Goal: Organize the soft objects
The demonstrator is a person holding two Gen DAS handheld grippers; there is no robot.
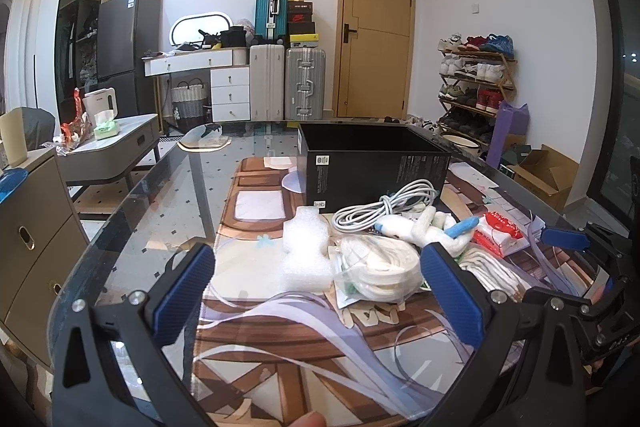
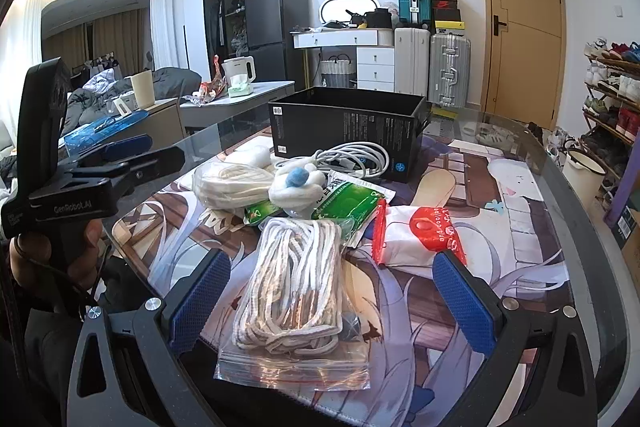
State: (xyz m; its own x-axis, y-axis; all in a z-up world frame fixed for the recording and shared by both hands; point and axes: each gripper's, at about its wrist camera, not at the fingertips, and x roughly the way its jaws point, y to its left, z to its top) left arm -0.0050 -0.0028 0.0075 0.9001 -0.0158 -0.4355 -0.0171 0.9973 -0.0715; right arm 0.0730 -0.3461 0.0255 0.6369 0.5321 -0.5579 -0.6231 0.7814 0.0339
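An open black box (image 1: 376,167) (image 2: 344,131) stands on the glass table, behind a pile of soft things. In the left wrist view the pile holds a white foam piece (image 1: 306,247), a bagged white rope (image 1: 380,267), a grey cable coil (image 1: 384,207), a white and blue plush toy (image 1: 428,227) and a red and white packet (image 1: 500,231). My left gripper (image 1: 320,291) is open and empty, short of the foam and the bag. My right gripper (image 2: 332,291) is open around a zip bag of striped rope (image 2: 296,283), not touching it. Green packets (image 2: 352,203) lie beyond.
A printed mat (image 1: 280,347) covers the table middle; bare glass rim (image 1: 132,227) lies to the left. The other gripper shows at the right edge (image 1: 600,267) and at the left (image 2: 80,179). Side table, drawers, suitcases, shoe rack and door stand behind.
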